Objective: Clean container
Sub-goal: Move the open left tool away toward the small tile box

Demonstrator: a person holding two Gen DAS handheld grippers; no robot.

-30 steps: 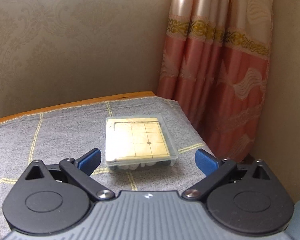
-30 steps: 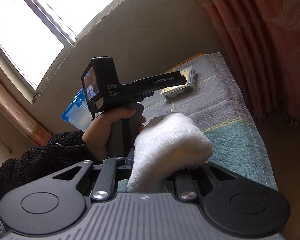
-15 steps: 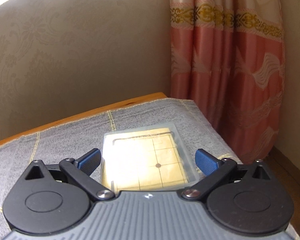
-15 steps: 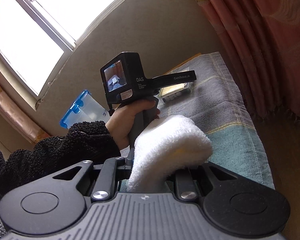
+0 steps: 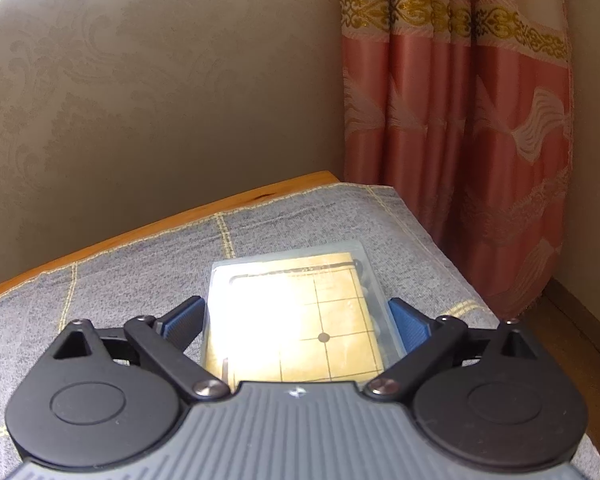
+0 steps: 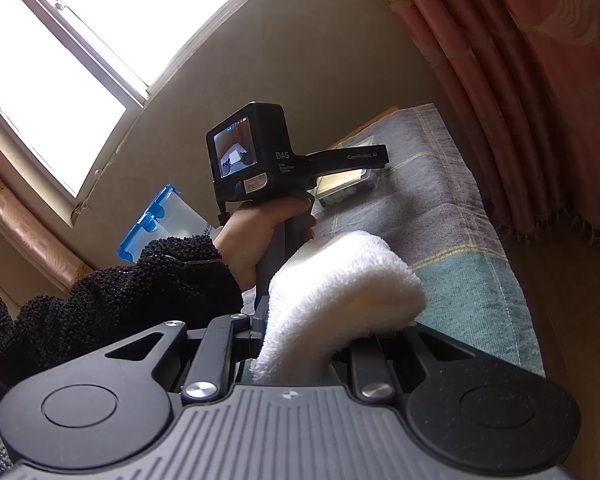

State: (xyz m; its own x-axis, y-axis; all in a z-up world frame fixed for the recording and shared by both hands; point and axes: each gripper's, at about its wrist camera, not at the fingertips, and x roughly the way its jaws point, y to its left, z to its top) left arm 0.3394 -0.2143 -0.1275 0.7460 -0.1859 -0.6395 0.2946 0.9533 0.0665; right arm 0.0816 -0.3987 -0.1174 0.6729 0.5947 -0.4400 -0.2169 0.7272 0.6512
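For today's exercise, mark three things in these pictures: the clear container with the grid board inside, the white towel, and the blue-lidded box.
clear container (image 5: 300, 320): left wrist view, on its lid.
white towel (image 6: 340, 288): right wrist view, on its folded bulge.
blue-lidded box (image 6: 148, 220): right wrist view, on its blue lid edge.

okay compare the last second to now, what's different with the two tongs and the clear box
The left tongs moved in over the clear box, which now sits between the blue fingers, and the jaws have just been closing toward its sides. Firm contact isn't clear. The right tongs stayed shut on the white cloth; the box stayed on the table.
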